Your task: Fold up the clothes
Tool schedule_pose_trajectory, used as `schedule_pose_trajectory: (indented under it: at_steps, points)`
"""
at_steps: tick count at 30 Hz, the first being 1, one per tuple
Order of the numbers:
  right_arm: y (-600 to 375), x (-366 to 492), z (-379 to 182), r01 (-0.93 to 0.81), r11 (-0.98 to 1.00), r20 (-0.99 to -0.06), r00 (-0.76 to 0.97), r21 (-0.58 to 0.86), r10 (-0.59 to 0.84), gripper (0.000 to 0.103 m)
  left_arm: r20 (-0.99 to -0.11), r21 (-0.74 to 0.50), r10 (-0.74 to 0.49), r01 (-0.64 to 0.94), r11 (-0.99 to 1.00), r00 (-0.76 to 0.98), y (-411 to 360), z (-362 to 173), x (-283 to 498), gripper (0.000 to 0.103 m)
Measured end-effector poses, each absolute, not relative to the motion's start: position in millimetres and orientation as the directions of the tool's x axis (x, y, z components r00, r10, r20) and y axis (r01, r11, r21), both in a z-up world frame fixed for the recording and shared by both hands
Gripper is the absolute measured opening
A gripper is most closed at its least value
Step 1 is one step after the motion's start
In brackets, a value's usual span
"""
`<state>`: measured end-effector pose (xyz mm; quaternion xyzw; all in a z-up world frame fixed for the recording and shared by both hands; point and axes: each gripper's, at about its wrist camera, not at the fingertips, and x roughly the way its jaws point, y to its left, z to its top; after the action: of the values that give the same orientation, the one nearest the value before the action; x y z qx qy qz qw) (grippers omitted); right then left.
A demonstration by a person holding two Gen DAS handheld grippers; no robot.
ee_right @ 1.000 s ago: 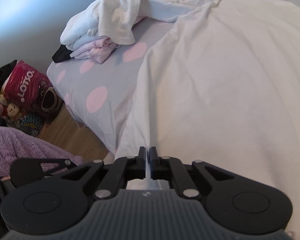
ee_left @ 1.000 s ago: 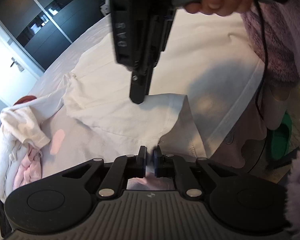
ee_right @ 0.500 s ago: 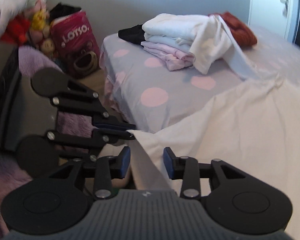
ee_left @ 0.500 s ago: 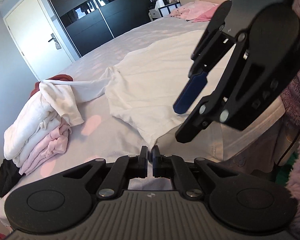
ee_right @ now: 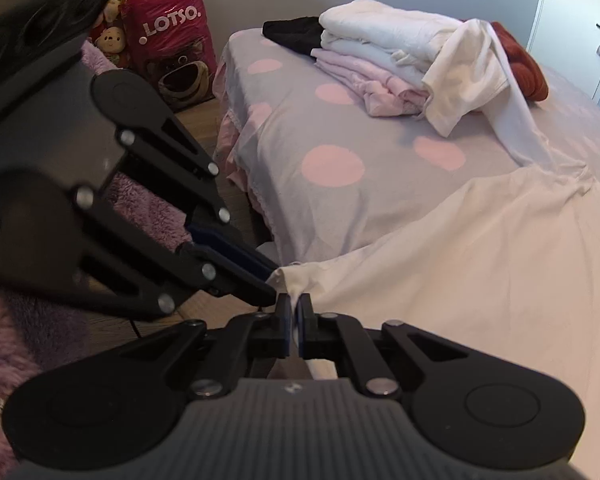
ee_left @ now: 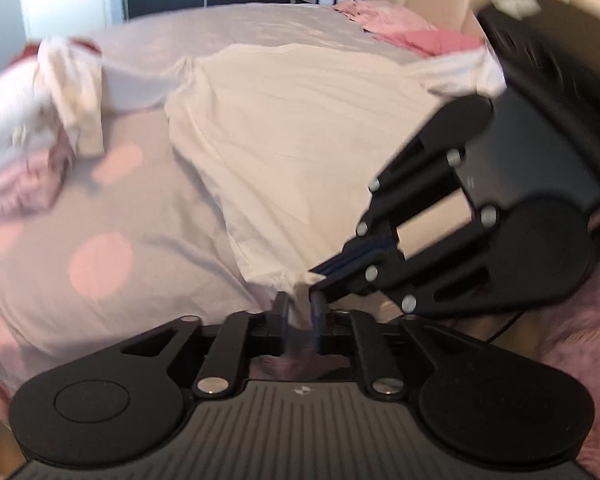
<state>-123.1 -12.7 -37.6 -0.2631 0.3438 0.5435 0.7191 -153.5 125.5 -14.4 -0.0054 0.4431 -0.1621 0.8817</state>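
A white long-sleeved garment (ee_left: pixel 300 140) lies spread on the bed, its near corner hanging at the bed's front edge; it also shows in the right wrist view (ee_right: pixel 500 260). My right gripper (ee_right: pixel 296 308) is shut on that corner of the white garment. My left gripper (ee_left: pixel 299 300) sits right beside it, its jaws slightly apart with the same corner of cloth between them. In the left wrist view the right gripper (ee_left: pixel 320 272) comes in from the right. In the right wrist view the left gripper (ee_right: pixel 268 280) comes in from the left, fingers almost together.
A stack of folded white and pink clothes (ee_right: pixel 400 60) sits on the bed's far left corner, with a black item (ee_right: pixel 292 32) and a rust-red one (ee_right: pixel 524 68). The bedsheet (ee_right: pixel 332 164) is grey with pink dots. A LOTSO bag (ee_right: pixel 172 44) stands on the floor. Pink clothes (ee_left: pixel 400 28) lie by the headboard.
The right gripper was open half a second ago and has closed on the garment's corner. The left gripper, shut before, now has its jaws slightly parted. Both grippers have come together at the corner.
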Motion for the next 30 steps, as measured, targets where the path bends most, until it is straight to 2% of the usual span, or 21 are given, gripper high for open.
schedule_pose_trajectory:
  at_steps: [2, 5, 8, 11, 16, 21, 23, 25, 28, 30]
  points:
    - [-11, -125, -40, -0.964, 0.267, -0.785, 0.156, 0.013, 0.599, 0.004, -0.775, -0.252, -0.341, 0.235, 0.939, 0.532, 142, -12, -151, 0.038]
    - [-8, -126, -43, -0.965, 0.261, -0.792, 0.141, 0.025, 0.594, 0.004, -0.761, -0.36, -0.386, 0.156, 0.92, 0.521, 165, -12, -146, 0.043]
    - [-5, -126, -46, -0.965, 0.259, -0.798, 0.132, 0.031, 0.588, 0.004, -0.754, -0.481, -0.452, 0.068, 0.874, 0.477, 185, -26, -132, 0.044]
    - [-5, -125, -47, -0.965, 0.259, -0.8, 0.13, 0.033, 0.586, 0.004, -0.744, -0.566, -0.519, 0.017, 0.824, 0.421, 196, -44, -116, 0.041]
    - [-6, -124, -49, -0.964, 0.261, -0.805, 0.125, 0.039, 0.58, 0.004, -0.731, -0.609, -0.56, -0.003, 0.793, 0.392, 199, -59, -101, 0.037]
    - [-8, -124, -49, -0.968, 0.249, -0.802, 0.115, 0.043, 0.587, 0.004, -0.709, -0.646, -0.594, -0.013, 0.763, 0.38, 204, -68, -93, 0.02]
    - [-8, -124, -49, -0.968, 0.246, -0.799, 0.112, 0.045, 0.59, 0.004, -0.712, -0.645, -0.594, -0.014, 0.764, 0.375, 204, -70, -93, 0.008]
    - [-9, -123, -48, -0.969, 0.243, -0.795, 0.107, 0.052, 0.596, 0.004, -0.714, -0.644, -0.591, -0.021, 0.765, 0.374, 204, -72, -94, 0.004]
    - [-9, -125, -47, -0.971, 0.235, -0.793, 0.105, 0.049, 0.601, 0.004, -0.725, -0.626, -0.567, -0.032, 0.779, 0.391, 205, -69, -97, 0.003]
    - [-12, -124, -46, -0.969, 0.244, -0.803, 0.107, 0.048, 0.586, 0.009, -0.734, -0.612, -0.536, -0.064, 0.788, 0.416, 214, -65, -100, 0.003]
